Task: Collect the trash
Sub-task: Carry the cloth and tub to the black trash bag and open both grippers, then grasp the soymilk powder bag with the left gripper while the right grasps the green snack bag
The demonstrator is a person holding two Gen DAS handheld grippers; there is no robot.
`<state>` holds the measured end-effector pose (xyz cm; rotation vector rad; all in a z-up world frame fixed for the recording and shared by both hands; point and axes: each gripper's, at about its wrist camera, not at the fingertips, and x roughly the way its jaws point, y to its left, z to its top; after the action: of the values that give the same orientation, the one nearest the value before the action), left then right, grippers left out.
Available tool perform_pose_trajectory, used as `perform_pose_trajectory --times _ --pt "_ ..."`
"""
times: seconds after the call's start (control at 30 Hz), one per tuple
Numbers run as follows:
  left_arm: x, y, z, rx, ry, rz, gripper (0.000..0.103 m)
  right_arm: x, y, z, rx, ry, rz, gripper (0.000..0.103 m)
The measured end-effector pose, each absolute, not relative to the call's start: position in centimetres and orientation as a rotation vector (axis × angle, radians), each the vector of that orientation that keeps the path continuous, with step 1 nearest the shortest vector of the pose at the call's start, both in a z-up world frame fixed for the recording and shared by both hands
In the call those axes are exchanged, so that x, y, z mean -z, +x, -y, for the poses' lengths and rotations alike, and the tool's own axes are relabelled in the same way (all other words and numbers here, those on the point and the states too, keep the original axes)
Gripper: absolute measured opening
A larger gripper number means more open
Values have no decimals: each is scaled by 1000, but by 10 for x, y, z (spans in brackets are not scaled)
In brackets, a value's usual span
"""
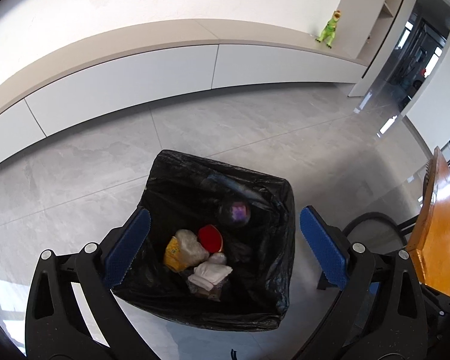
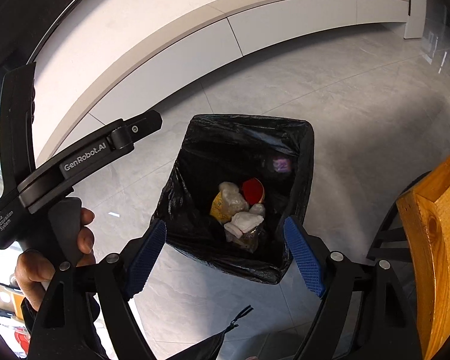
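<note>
Above bin (image 1: 280, 198), both hand-held grippers hover, spread.

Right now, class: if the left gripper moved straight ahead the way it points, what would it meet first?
The open left gripper points down into the bin lined with a black trash bag. It would probably first meet the trash pile inside, around the white crumpled tissue, though depth is hard to judge.

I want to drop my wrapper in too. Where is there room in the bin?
The far half of the black-lined bin is bare liner. The near bottom is crowded: red lid, yellow packet, white wad. Grey floor around it is bare.
</note>
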<state>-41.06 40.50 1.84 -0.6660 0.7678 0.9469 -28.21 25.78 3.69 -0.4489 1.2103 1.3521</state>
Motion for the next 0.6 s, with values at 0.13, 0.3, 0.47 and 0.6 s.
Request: perform_pose_trajectory --times 0.13,0.3,0.47,0.6 --pt "-26 -405 -398 -941 -647 -767 97 -44 -276 -253 -1358 -417 -1211 82" --pt "-44 -397 -383 -917 -606 -750 97 -58 -262 -237 -1348 -377 -1164 82" --pt "-64 -370 -359 -856 -553 -734 97 -78 -233 -205 -1287 -329 -1094 82" --pt "-73 -340 -334 -760 -528 -727 97 -85 -204 -174 -1202 -282 -1073 82"
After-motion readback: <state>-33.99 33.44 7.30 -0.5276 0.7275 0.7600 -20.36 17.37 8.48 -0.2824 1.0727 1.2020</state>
